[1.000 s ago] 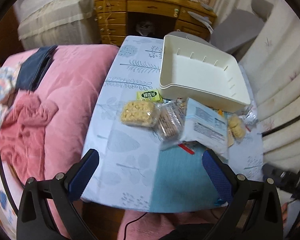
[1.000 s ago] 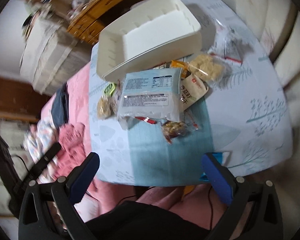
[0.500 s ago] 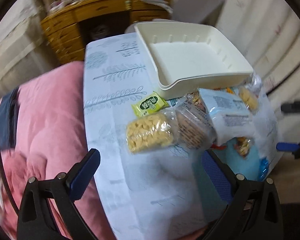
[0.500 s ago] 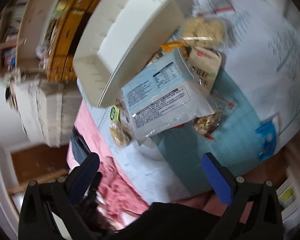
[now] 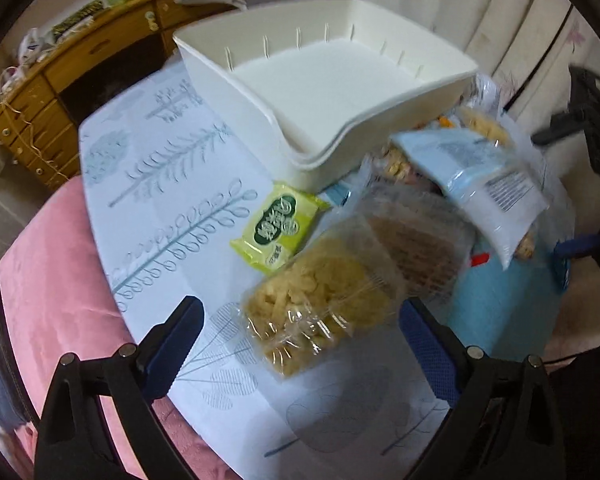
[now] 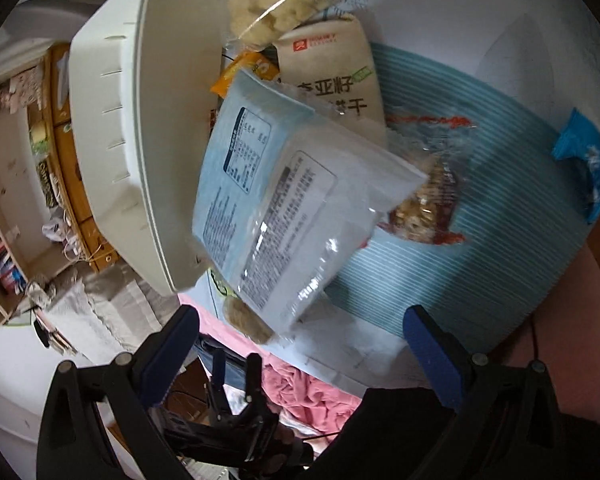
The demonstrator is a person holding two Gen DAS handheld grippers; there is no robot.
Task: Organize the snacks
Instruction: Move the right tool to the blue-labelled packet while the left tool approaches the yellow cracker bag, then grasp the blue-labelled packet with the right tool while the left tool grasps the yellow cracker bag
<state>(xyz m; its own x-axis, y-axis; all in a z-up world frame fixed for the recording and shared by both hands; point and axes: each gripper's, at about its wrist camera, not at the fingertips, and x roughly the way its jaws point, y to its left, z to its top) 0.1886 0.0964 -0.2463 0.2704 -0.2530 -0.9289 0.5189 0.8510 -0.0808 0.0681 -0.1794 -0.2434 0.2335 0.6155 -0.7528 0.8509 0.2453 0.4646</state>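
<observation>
An empty white bin (image 5: 340, 92) stands on the table, with a pile of snacks in front of it. My left gripper (image 5: 300, 344) is open, its jaws either side of a clear pack of yellow crackers (image 5: 320, 304), not touching. Beside it lie a green packet (image 5: 278, 226), a clear pack of brown biscuits (image 5: 416, 236) and a pale blue bag (image 5: 484, 176). My right gripper (image 6: 300, 344) is open just below the blue bag (image 6: 284, 200), close to the bin (image 6: 140, 120). A beige packet (image 6: 332, 72), a nut pack (image 6: 424, 208) and a puffed snack bag (image 6: 280, 4) lie around.
The table has a leaf-print cloth (image 5: 156, 184) and a teal striped mat (image 6: 480, 200) with a blue wrapper (image 6: 584, 160) at its edge. A pink bed (image 5: 44, 280) adjoins the table's left side. A wooden desk (image 5: 60, 76) stands behind. Curtains (image 5: 520, 20) hang at right.
Both grippers have moved in close to the snack pile. The left one now frames the yellow crackers. The right one has rolled and closed in on the blue bag.
</observation>
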